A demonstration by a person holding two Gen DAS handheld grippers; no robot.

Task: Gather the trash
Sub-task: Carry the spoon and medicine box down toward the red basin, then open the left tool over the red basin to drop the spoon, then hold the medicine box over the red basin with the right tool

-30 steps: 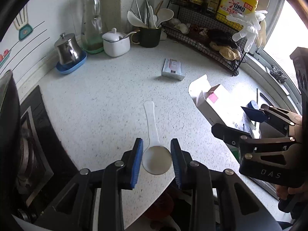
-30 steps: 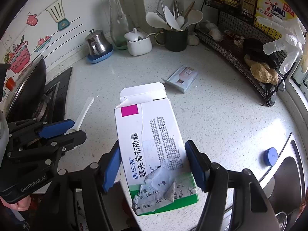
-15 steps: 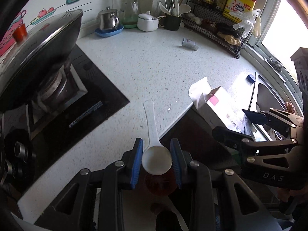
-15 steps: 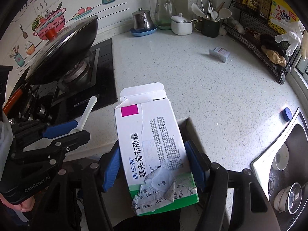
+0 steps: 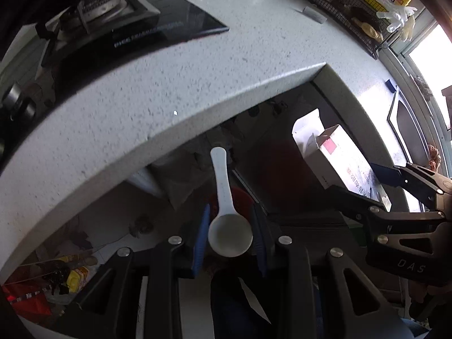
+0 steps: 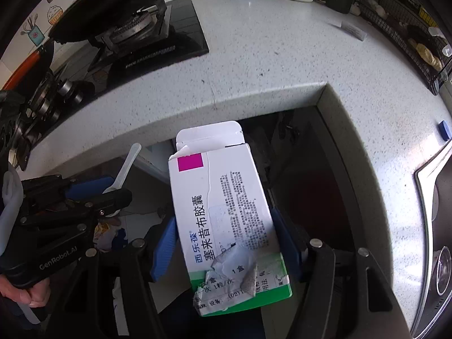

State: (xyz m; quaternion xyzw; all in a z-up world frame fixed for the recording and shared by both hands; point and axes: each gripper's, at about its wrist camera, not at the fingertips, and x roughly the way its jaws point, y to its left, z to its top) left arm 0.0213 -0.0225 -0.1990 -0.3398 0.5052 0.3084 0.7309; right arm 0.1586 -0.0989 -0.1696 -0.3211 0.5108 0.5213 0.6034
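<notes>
— Item one, left gripper point(image 5: 230, 236): what's in it?

— A white plastic scoop point(image 5: 226, 214), clamped by the bowl between the blue pads. Its long axis runs straight out along the fingers, handle tip farthest from the hand. Gripper tilted steeply down.

— Item two, right gripper point(image 6: 227, 243)?

— Clenched on a torn medicine carton point(image 6: 223, 212), white with a green band and a magenta square. Held across its lower half; long axis also points away from the hand, with the open flap at the far end.

— Where do both lie relative to the counter?

— Off it. The speckled white countertop point(image 6: 254, 65) edge arcs beyond both grippers, and both items hang over the recess below, above the floor. The two grippers sit side by side, scoop to the left of the carton.

— And the bin?

— Something dark red point(image 5: 240, 202) shows directly under the scoop (possibly a bin, too dim to say). If so, the left gripper is nearer, I'd judge.

— Anything left behind?

— A small flat box point(image 6: 351, 29) on the counter, well apart from both.
</notes>
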